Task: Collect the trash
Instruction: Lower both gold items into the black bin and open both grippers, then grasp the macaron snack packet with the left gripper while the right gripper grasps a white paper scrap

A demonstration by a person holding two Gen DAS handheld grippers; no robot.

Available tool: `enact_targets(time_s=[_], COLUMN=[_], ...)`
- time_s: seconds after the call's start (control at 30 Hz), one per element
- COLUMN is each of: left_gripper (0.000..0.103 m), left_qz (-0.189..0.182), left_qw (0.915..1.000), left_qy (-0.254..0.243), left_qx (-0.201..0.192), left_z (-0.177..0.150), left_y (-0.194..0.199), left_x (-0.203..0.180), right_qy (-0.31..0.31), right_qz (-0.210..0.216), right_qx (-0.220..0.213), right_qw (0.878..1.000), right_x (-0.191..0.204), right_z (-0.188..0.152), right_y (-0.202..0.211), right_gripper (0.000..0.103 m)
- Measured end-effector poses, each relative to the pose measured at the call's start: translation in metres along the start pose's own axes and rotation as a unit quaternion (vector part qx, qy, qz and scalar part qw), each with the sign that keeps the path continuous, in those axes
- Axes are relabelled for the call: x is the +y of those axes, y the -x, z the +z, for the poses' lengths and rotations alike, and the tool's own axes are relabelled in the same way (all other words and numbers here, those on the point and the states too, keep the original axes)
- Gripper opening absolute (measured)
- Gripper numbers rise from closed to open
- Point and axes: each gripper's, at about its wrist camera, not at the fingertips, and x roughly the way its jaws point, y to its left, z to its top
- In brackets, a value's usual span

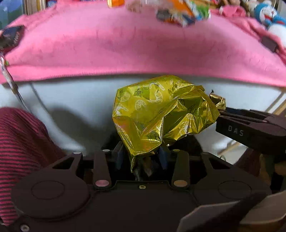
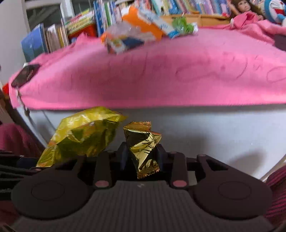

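A pink blanket point(image 2: 160, 75) covers the bed; its front hem overhangs a white side panel point(image 2: 214, 128), with open space in front. Books point(image 2: 110, 12) line the wall behind, and loose packaging point(image 2: 135, 33) lies at the far edge. The left tool point(image 1: 143, 157) pinches a crumpled yellow bag point(image 1: 160, 114), bulk pointing up. The right tool point(image 2: 143, 157) pinches a gold wrapper point(image 2: 143, 146), long axis upright, just beside the bag.
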Motion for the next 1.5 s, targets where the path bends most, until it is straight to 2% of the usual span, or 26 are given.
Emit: enact_targets(time_s=[0.2, 0.27, 0.47, 0.5, 0.57, 0.77, 0.93, 1.1, 1.33, 1.5], left_gripper=[0.039, 0.040, 0.042, 0.043, 0.045, 0.056, 0.067, 0.070, 0.076, 0.078], left_qz=[0.005, 0.006, 0.009, 0.009, 0.009, 0.010, 0.013, 0.011, 0.002, -0.015], left_qw=[0.9981, 0.9976, 0.9971, 0.9972, 0.9973, 0.9977, 0.9986, 0.9996, 0.9990, 0.9953], left_qy=[-0.009, -0.010, -0.017, -0.014, -0.012, -0.003, -0.006, -0.003, -0.004, -0.001], left_qx=[0.060, 0.068, 0.073, 0.073, 0.073, 0.067, 0.050, 0.027, -0.044, -0.096], left_z=[0.001, 0.001, 0.006, 0.007, 0.007, 0.008, 0.008, 0.013, 0.035, 0.059], left_y=[-0.027, -0.030, -0.034, -0.035, -0.033, -0.033, -0.029, -0.019, 0.008, 0.026], left_x=[0.003, 0.003, 0.000, 0.001, 0.000, 0.002, 0.002, 0.000, 0.000, -0.003], right_qy=[0.009, 0.009, 0.001, 0.001, 0.001, -0.006, -0.007, -0.002, 0.011, 0.017], right_qz=[0.002, 0.002, 0.005, 0.007, 0.007, 0.013, 0.013, 0.012, 0.020, 0.004], right_qx=[0.041, 0.049, 0.059, 0.059, 0.059, 0.060, 0.056, 0.038, -0.039, -0.096], right_qw=[0.999, 0.999, 0.998, 0.998, 0.998, 0.998, 0.998, 0.999, 0.999, 0.995], right_x=[0.002, 0.002, 0.001, 0.000, 0.000, -0.003, -0.005, -0.004, -0.005, -0.009], right_z=[-0.010, -0.012, -0.013, -0.013, -0.013, -0.010, -0.009, -0.004, 0.021, 0.044], right_y=[-0.012, -0.015, -0.020, -0.020, -0.021, -0.021, -0.018, -0.009, 0.020, 0.038], right_gripper=[0.042, 0.042, 0.045, 0.047, 0.058, 0.065, 0.066, 0.067, 0.071, 0.073])
